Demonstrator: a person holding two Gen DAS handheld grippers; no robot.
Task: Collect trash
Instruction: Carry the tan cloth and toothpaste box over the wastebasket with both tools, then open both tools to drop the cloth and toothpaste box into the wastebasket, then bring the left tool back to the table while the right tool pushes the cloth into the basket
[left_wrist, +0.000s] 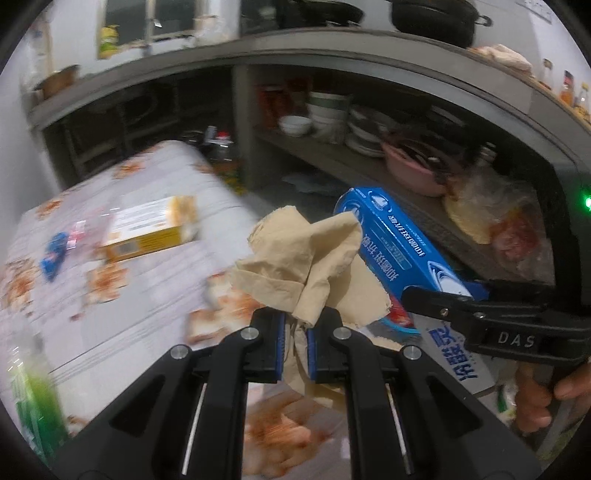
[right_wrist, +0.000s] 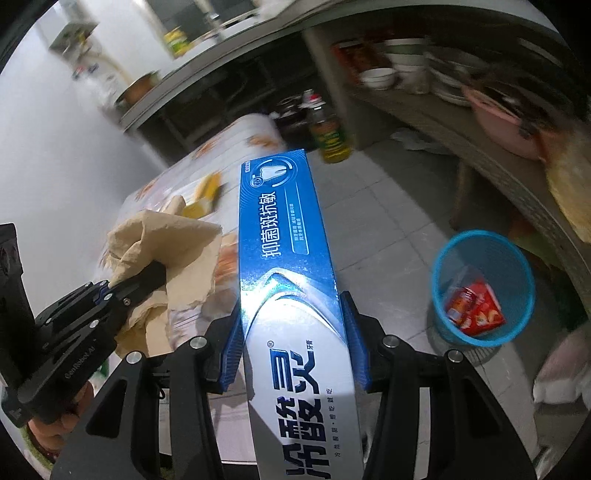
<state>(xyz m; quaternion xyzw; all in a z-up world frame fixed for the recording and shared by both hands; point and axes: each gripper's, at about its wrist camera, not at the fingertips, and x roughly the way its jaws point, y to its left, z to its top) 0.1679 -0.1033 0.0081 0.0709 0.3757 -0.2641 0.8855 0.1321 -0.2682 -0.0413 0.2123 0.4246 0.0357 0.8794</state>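
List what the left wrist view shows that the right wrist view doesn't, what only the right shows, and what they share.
Only the left wrist view shows the small blue item on the table and the green bottle at the lower left edge. Only the right wrist view shows the blue bin on the floor with a red wrapper inside. Both show the left gripper shut on the crumpled brown paper, the right gripper shut on the blue toothpaste box, and the yellow box.
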